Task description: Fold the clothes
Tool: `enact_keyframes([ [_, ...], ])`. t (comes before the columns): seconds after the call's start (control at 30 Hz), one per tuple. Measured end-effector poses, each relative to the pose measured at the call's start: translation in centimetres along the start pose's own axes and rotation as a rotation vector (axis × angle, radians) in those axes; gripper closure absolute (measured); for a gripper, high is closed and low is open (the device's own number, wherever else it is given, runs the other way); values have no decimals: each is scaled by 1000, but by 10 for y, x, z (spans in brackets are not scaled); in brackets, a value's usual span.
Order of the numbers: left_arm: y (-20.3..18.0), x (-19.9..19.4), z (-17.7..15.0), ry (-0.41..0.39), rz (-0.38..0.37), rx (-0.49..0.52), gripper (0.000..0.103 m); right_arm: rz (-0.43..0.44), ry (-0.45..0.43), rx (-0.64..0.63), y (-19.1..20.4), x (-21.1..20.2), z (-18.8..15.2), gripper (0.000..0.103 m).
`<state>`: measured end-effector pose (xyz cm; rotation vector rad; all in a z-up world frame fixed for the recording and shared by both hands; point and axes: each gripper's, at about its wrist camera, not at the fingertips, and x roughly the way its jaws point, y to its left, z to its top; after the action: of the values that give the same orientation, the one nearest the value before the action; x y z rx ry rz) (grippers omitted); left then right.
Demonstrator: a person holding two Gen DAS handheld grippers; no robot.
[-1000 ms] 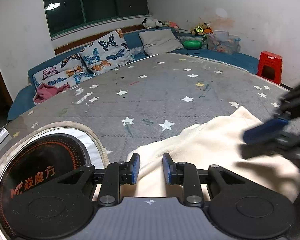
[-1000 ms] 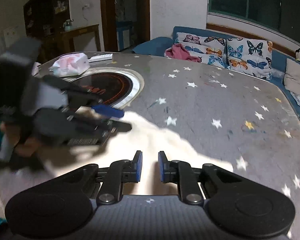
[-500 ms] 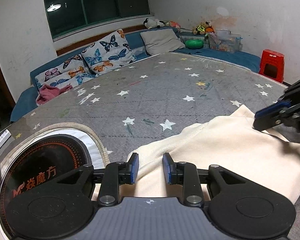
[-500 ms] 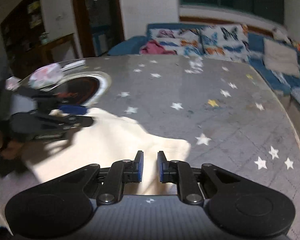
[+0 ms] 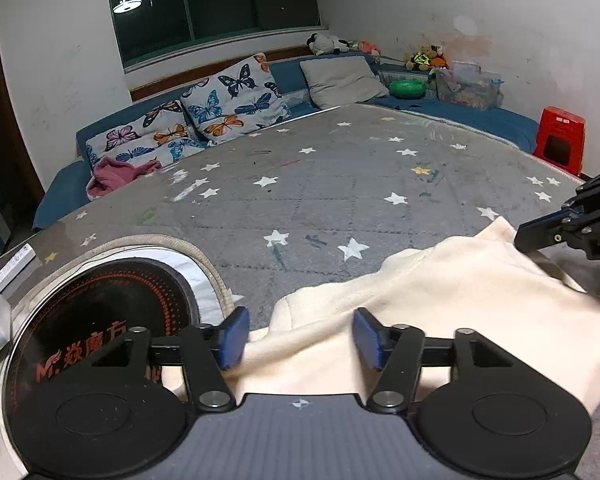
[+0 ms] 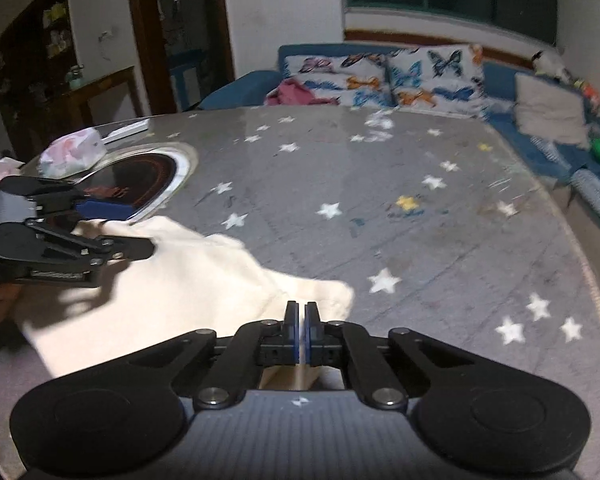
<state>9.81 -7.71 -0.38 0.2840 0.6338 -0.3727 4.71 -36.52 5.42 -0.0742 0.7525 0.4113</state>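
The left wrist view looks down at a cream cloth (image 5: 440,300) lying on a big grey table cover with white stars (image 5: 340,184). The left gripper (image 5: 300,338) sits low over the near edge of the cloth. Its jaws are opening, and they stand well apart. The cloth lies between the two blue pads (image 5: 232,336), but the pads do not press on it. Just to the left of the cloth is a round black cooktop (image 5: 92,320) with red marks, set into the table.

At the right edge of this view, the right gripper (image 5: 540,236) reaches in at the far corner of the cloth.

In the right wrist view, the right gripper's blue pads are pushed almost together, with only a thin slit left. A bit of the cream cloth seems to be pinched in that slit, though the picture is a little blurry there. The cloth spreads away to the left, up to the left gripper and the edge of the cooktop.

Behind the table are a blue sofa (image 5: 480,114), butterfly pillows (image 5: 236,104), a pink cloth heap (image 5: 116,174) and a red stool (image 5: 560,140).
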Motion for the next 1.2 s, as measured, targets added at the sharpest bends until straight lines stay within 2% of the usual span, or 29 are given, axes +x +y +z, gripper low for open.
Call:
enact_keyframes([
  [0.07, -3, -12, -3, -25, -10, 10, 24, -25, -9, -6, 0, -4, 0, 101],
  [0.13, -7, -27, -6, -59, -16, 20, 8, -22, -25, -16, 2, -14, -2, 100],
  [0.27, -10, -54, -14, -103, -14, 8, 0, 28, -56, -49, 16, -36, -6, 97],
  [0.37, -8, -70, -22, -107, -7, -27, 0, 81, -70, -81, 32, -49, -10, 94],
  [0.43, -6, -80, -29, -108, -1, -56, 0, 109, -68, -89, 39, -51, -15, 88],
  [0.5, -3, -87, -36, -108, -4, -82, 0, 127, -60, -103, 47, -50, -21, 87],
  [0.67, 3, -93, -53, -77, -24, -153, 0, 121, -19, -89, 47, -40, -37, 83],
  [0.87, 12, -95, -67, -47, -4, -252, 0, 118, -21, -97, 48, -42, -39, 82],
  [1.0, 22, -99, -74, -49, 70, -318, 0, 93, -28, -131, 52, -45, -40, 69],
  [1.2, 39, -97, -83, -24, 177, -406, 0, 84, -33, -108, 51, -45, -40, 67],
])
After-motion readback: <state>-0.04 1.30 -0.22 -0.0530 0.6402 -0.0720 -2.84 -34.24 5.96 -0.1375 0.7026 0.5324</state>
